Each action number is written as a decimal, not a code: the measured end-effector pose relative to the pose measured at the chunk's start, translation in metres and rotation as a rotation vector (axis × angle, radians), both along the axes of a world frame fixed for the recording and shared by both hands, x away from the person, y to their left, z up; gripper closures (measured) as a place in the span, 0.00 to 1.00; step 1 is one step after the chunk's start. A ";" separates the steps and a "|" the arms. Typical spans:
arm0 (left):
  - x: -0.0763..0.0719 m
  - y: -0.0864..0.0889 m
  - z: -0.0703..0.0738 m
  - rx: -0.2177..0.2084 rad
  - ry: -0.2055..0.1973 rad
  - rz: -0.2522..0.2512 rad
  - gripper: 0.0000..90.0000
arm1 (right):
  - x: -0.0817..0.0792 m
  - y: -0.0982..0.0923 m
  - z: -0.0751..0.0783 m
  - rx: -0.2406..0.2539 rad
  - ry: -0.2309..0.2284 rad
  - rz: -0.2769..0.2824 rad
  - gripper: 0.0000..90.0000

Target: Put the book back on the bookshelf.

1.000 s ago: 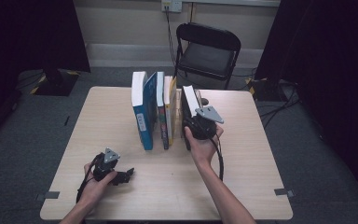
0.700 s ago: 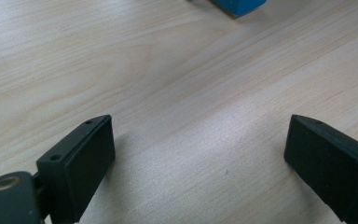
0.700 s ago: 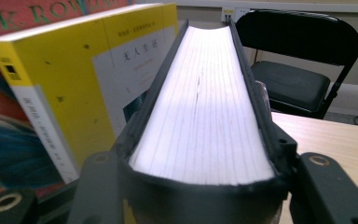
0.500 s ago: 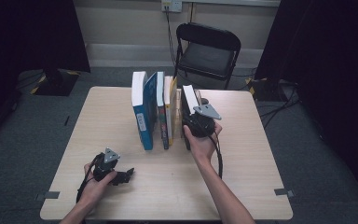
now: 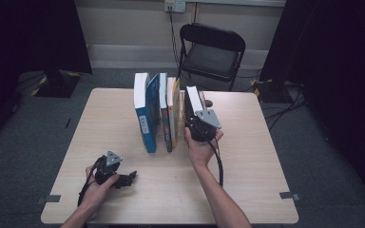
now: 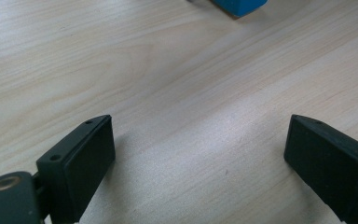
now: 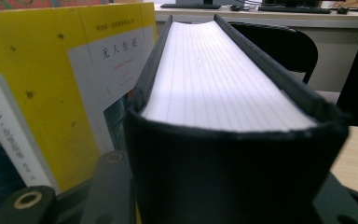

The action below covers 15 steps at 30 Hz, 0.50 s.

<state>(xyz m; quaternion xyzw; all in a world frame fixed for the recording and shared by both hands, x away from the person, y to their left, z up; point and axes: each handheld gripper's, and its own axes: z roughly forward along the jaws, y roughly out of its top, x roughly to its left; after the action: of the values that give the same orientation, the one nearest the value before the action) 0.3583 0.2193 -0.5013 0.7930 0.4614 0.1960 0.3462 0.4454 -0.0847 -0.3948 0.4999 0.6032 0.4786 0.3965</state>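
Observation:
Several books stand upright in a row at the back middle of the wooden table (image 5: 247, 156). At the right end of the row a thick black book (image 5: 193, 100) leans slightly, white page edges up. My right gripper (image 5: 196, 118) holds its near spine end; its jaws have just been closing and now press on both covers of the black book (image 7: 223, 93). A yellow book (image 7: 51, 93) stands close on the left of it. My left gripper (image 5: 129, 177) rests low at the front left, open, with bare wood between its jaws (image 6: 200, 158).
A large blue book (image 5: 145, 118) stands at the row's left end, its corner (image 6: 240, 5) ahead of the left gripper. A black folding chair (image 5: 211, 52) stands behind the table. Cables trail from both grippers towards the front edge.
The right gripper's jaws have drawn in a little around the black book. Both hands have stayed in place.

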 end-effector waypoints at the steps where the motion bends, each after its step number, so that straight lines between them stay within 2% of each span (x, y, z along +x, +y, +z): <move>1: 0.000 0.000 0.000 0.000 0.000 0.000 0.09 | 0.001 0.000 0.001 0.005 0.000 -0.002 0.61; 5: 0.000 0.000 0.000 -0.001 0.001 -0.002 0.09 | 0.008 -0.001 0.002 0.021 -0.003 -0.009 0.61; 9: 0.000 0.000 0.000 -0.001 0.001 -0.004 0.09 | 0.011 0.002 0.002 -0.003 -0.018 -0.004 0.61; 15: 0.000 0.001 0.000 -0.001 0.001 -0.005 0.09 | 0.020 0.005 0.004 0.009 -0.022 -0.016 0.61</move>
<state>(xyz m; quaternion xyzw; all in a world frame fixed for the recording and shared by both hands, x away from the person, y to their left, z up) 0.3582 0.2198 -0.5014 0.7941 0.4595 0.1947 0.3468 0.4657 -0.0798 -0.3909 0.5010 0.5926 0.4837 0.4047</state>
